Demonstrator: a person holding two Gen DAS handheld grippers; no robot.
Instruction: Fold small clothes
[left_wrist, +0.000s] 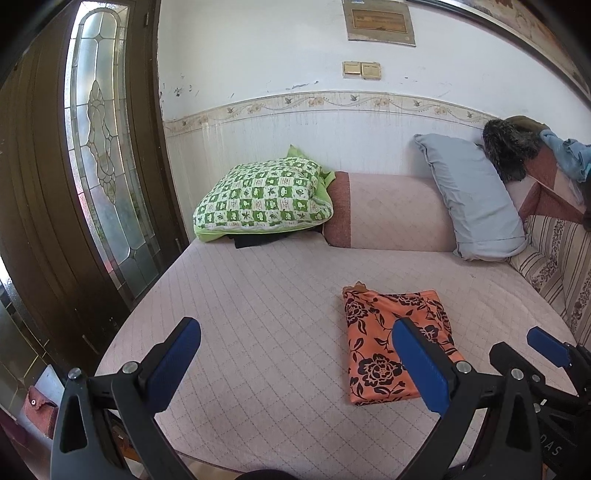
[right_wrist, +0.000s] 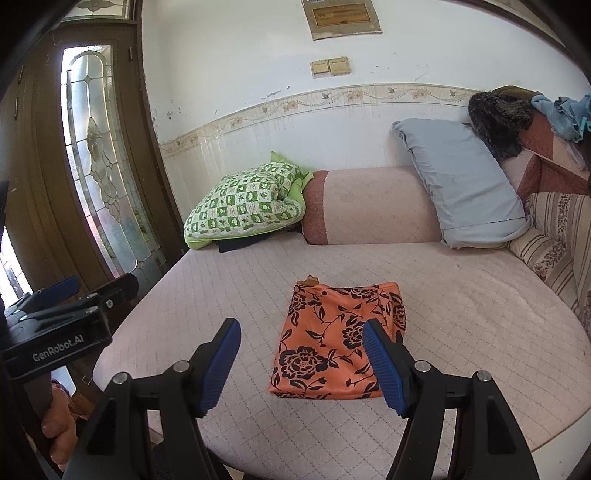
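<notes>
Quilted bed (right_wrist: 461, 317) holds folded orange garment (right_wrist: 332, 339); both grippers' fingers apart.

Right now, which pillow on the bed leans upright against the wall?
The grey-blue pillow at right; the green checked pillow lies flat at the left.

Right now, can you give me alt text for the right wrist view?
An orange floral garment, folded into a rectangle, lies on a pink quilted bed just ahead of the open, empty right gripper. Green checked and grey pillows sit behind; the left gripper shows at left.
</notes>
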